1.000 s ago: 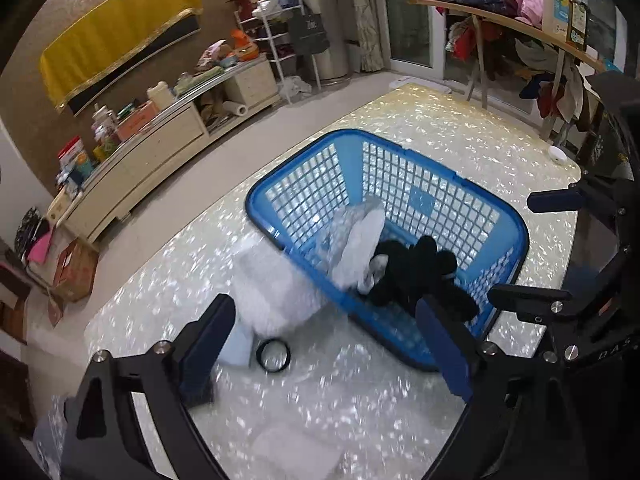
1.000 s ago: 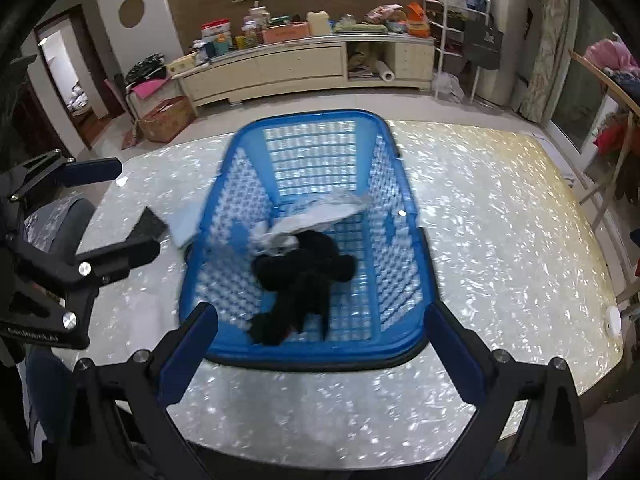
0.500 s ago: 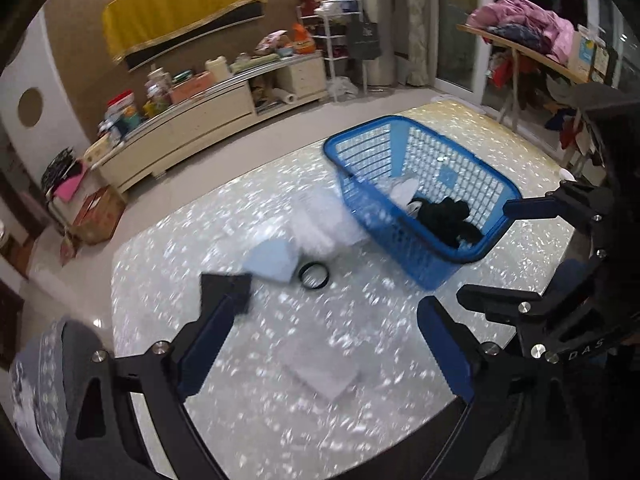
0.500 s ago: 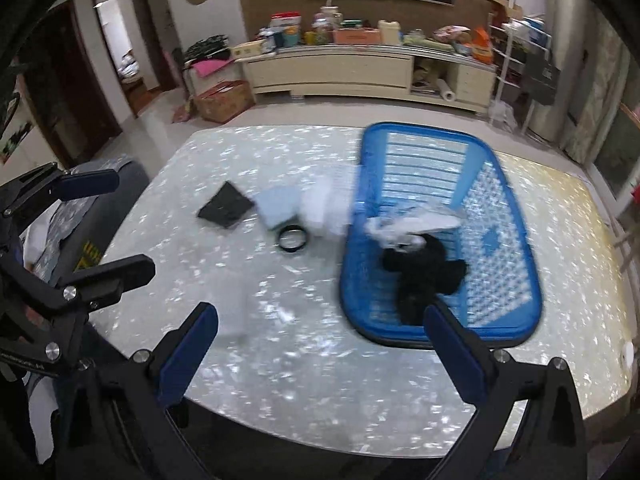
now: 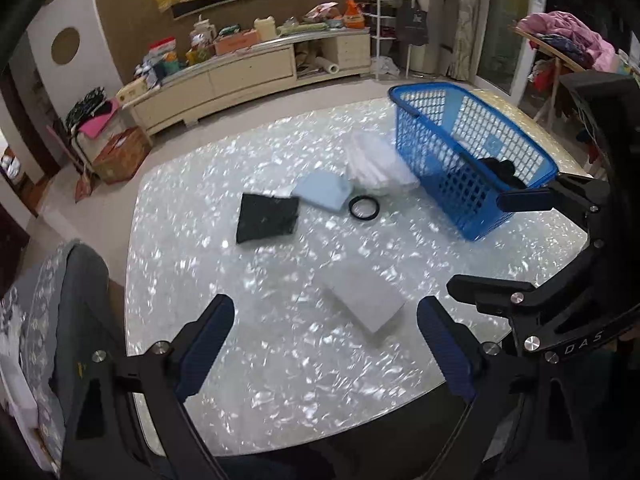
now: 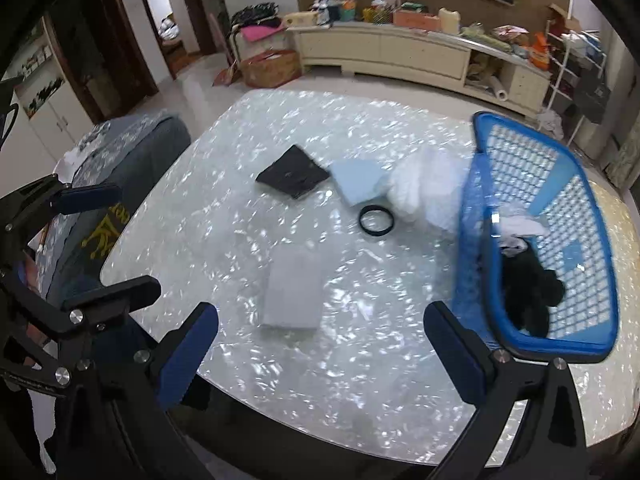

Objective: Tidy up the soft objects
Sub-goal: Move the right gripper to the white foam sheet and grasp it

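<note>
Both views have swung off the blue basket (image 5: 472,160); now the pale grey pad (image 5: 366,298) lies dead ahead of the left hand-held gripper (image 5: 325,344), long axis slanting toward the desk (image 5: 280,380) near edge, both hand-held grippers gaping, empty.

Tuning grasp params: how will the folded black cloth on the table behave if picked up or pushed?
The black cloth lies flat and thin with a creased, uneven edge, so it is probably floppy and will likely drape and unfold when lifted by one corner. It looks light. Pushed across the glossy table, it would probably slide or bunch up rather than roll.
</note>
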Demonstrator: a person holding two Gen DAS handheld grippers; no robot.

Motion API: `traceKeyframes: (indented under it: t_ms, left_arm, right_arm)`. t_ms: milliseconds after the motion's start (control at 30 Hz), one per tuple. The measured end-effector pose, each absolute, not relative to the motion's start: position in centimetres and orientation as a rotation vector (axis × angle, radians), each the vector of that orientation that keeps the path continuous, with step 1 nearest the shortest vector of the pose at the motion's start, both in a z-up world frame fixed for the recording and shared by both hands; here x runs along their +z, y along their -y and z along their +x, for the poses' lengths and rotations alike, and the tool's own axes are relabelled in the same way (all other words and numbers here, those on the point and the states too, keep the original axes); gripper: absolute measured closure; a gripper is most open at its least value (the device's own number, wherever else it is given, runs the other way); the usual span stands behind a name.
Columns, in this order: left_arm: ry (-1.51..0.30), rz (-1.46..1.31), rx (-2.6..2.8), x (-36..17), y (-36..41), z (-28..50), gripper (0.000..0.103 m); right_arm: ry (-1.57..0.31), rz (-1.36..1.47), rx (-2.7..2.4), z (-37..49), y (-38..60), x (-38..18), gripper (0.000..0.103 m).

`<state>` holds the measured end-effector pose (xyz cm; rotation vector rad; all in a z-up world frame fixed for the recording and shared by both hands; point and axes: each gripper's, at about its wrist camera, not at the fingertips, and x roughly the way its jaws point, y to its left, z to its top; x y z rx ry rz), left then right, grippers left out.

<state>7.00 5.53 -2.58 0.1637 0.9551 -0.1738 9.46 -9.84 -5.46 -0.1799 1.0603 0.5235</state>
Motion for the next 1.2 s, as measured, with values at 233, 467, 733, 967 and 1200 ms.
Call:
traceKeyframes:
  t_ms: [233,467,733,967,1200]
  left_arm:
    - [-1.010,0.113,-0.141,-5.2,-8.3,6.8,0.011]
    - [-1.078,0.050,-0.119,-8.6,-10.6,7.6,0.011]
    - [-1.160,0.020,-0.076,-12.8,-12.3,9.2,0.011]
    - [-1.216,-0.002,-0.092,-15.7,-12.6,10.4,0.011]
    - [-1.228,-0.012,-0.116,-17.1,-12.4,11.2,0.011]
  right_arm:
    - [-1.123,-0.207,0.553,9.9,7.4,-8.2,0.000]
    - [-1.190,-0.227,0.578,11.3,5.4,-11.2,0.000]
    - [-1.267,-0.263,0.560,12.5,4.1,-14.7,0.000]
    - [-1.319,-0.256,0.527,13.5,4.0,-17.2,0.001]
    - [-1.326,-0.291,0.505,13.3,3.2,-18.6,0.013]
